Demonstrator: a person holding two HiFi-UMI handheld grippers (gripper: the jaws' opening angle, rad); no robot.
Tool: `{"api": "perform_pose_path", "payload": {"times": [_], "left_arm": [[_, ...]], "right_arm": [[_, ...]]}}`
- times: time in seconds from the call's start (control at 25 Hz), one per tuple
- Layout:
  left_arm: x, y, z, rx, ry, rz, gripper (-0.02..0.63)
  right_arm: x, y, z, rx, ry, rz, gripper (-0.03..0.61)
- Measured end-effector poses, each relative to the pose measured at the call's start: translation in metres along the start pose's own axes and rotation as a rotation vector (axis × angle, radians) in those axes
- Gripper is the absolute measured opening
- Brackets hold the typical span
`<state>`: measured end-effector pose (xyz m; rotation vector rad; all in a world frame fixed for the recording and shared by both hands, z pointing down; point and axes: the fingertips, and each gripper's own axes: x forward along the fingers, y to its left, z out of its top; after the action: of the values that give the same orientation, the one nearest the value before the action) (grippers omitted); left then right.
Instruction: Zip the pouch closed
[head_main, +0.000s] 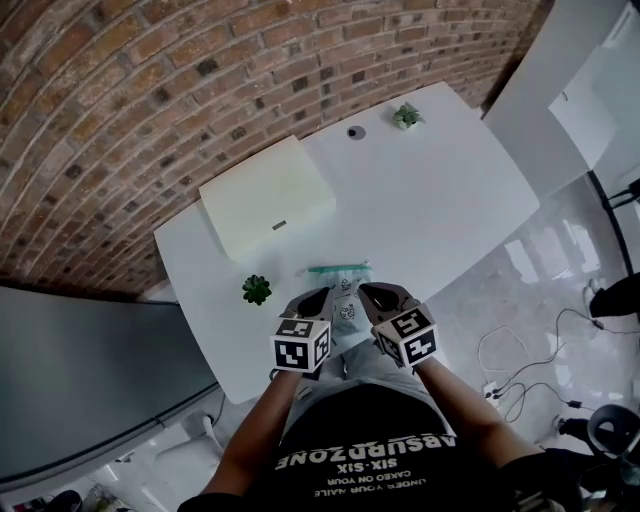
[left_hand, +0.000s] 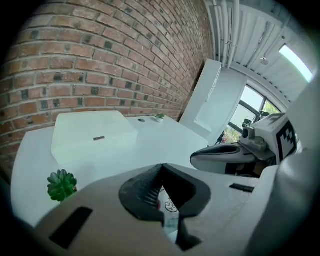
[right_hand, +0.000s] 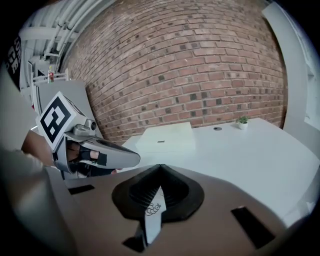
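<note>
A small clear pouch with a printed pattern and a teal zip strip along its far edge is held over the near part of the white table. My left gripper is shut on the pouch's left side. My right gripper is shut on its right side. In the left gripper view the jaws meet at the tips with the pouch film pinched behind them. The right gripper likewise shows its jaws closed with the pouch film between them.
A flat white box lies at the back left of the table. A small green plant stands just left of my left gripper. Another small plant and a round grommet sit at the far edge. Cables lie on the floor at right.
</note>
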<state>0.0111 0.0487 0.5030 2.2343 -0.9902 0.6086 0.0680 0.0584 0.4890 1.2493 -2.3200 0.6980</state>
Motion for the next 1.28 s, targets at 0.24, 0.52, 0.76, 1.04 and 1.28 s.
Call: {"api": "perform_pose_path", "payload": {"times": [0.24,0.52,0.76,1.04,1.28], "left_arm": [[-0.023,-0.017,0.005,0.021,-0.035,-0.028,0.006],[-0.042,-0.029,0.011,0.042,-0.078,-0.038,0.006],[-0.049,-0.039,0.013,0.067,-0.094,-0.048,0.006],[-0.052,-0.040,0.005,0.078,-0.077,-0.045,0.006],[-0.052,-0.039,0.004,0.076,-0.078,-0.047,0.006]], "right_arm": [[-0.015,0.025,0.001,-0.014,-0.011,-0.004,-0.002],[-0.030,0.040,0.010,-0.032,-0.052,-0.015,-0.002],[-0.038,0.045,0.012,-0.023,-0.072,-0.027,-0.002],[-0.044,0.045,0.005,-0.015,-0.076,-0.039,-0.002],[-0.045,0.045,0.005,-0.013,-0.088,-0.041,-0.002]]}}
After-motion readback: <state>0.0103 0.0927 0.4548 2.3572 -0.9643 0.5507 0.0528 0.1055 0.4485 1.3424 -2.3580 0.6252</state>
